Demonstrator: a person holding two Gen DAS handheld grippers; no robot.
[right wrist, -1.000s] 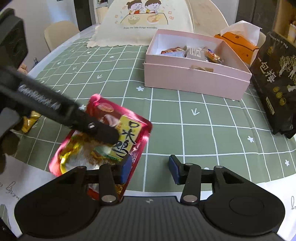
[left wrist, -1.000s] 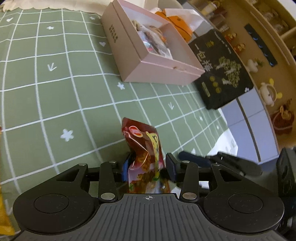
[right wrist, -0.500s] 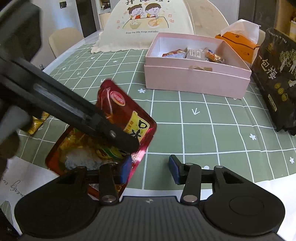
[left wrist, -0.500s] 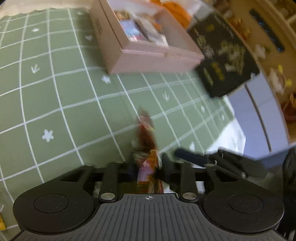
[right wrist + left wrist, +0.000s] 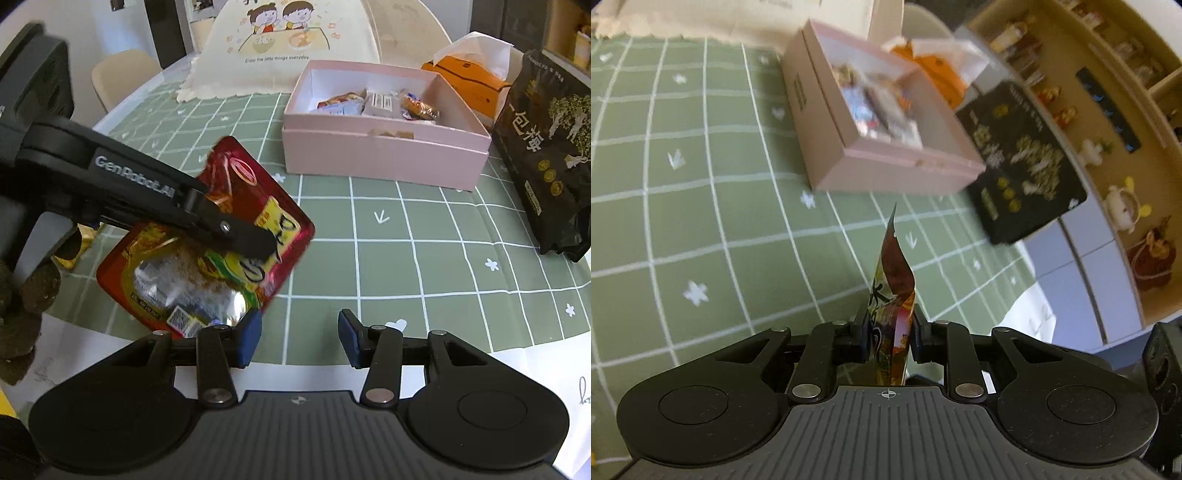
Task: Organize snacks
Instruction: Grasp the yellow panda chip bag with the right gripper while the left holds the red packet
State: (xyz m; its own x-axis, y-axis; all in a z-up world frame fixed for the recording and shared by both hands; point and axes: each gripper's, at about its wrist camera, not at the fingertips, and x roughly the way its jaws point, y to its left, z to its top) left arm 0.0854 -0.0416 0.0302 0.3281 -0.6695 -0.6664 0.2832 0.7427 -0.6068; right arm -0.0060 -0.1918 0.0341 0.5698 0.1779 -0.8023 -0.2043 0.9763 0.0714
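Pinching a red snack packet [image 5: 207, 254] tight between its fingers, the left gripper [image 5: 889, 334] is holding it up off the green checked tablecloth [image 5: 701, 221], while the right gripper [image 5: 299, 338] is hanging wide open with nothing in it. The packet is looking glossy and crinkled, with yellow lettering, its long axis tilting up toward the pink box [image 5: 384, 162] of snacks.

Red snack packet [image 5: 207, 243]: glossy foil, yellow label with black characters, food picture, silvery patch near lower edge. Held off the green checked cloth, tilted, seen edge-on [image 5: 892, 295] from left wrist view. Pink box [image 5: 384, 155]: open-topped, white inside, held several small wrapped snacks [image 5: 373, 105] along its far side; sat flat, well apart from packet.
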